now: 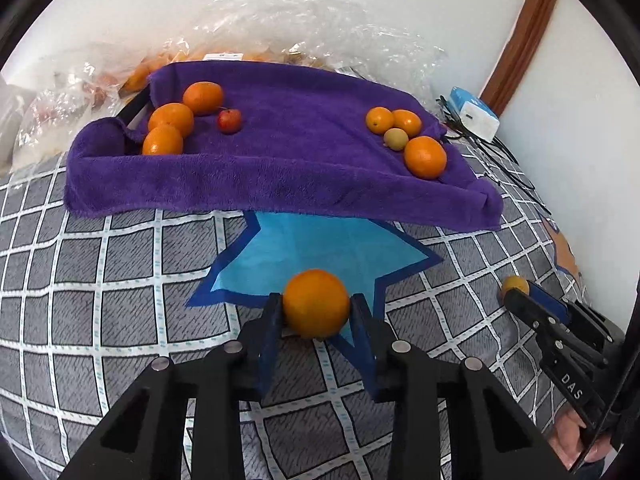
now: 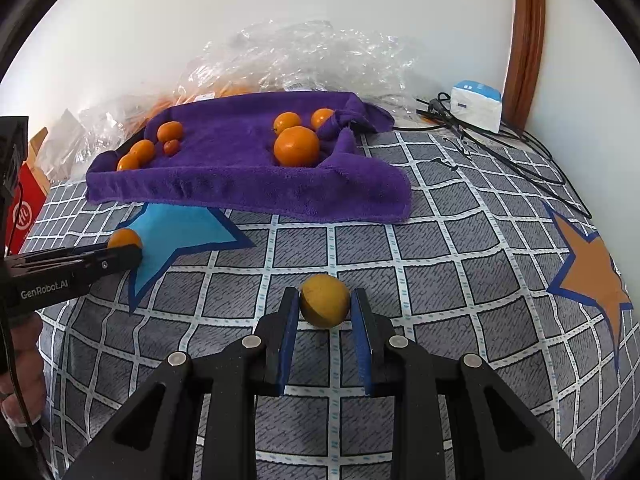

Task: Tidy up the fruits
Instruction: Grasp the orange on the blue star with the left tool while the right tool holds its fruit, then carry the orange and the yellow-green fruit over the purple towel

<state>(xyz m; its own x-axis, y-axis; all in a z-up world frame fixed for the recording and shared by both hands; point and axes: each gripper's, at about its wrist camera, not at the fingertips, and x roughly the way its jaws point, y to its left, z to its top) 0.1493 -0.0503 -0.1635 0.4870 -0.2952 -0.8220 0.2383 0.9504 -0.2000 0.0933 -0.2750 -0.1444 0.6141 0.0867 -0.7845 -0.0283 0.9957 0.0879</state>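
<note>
Nearest, the left claw (image 1: 317, 307) pinches an orange (image 1: 317, 303), both blue pads against its sides, over the lower tip of the blue star (image 1: 320, 252) printed on the checked bedsheet (image 1: 100, 280). To the right of that star, the right claw (image 2: 325, 301) pinches a smaller yellowish fruit (image 2: 325, 300) just above the grey squares. Beyond the star lies the purple towel (image 1: 288, 168), its near edge covering the star's top. On the towel's left end sit three oranges (image 1: 172, 118) and a small red fruit (image 1: 229, 121); on its right end, well apart from them, four more fruits (image 1: 425, 157) cluster. Behind the towel, against the wall, lie crumpled clear plastic bags (image 1: 320, 24).
</note>
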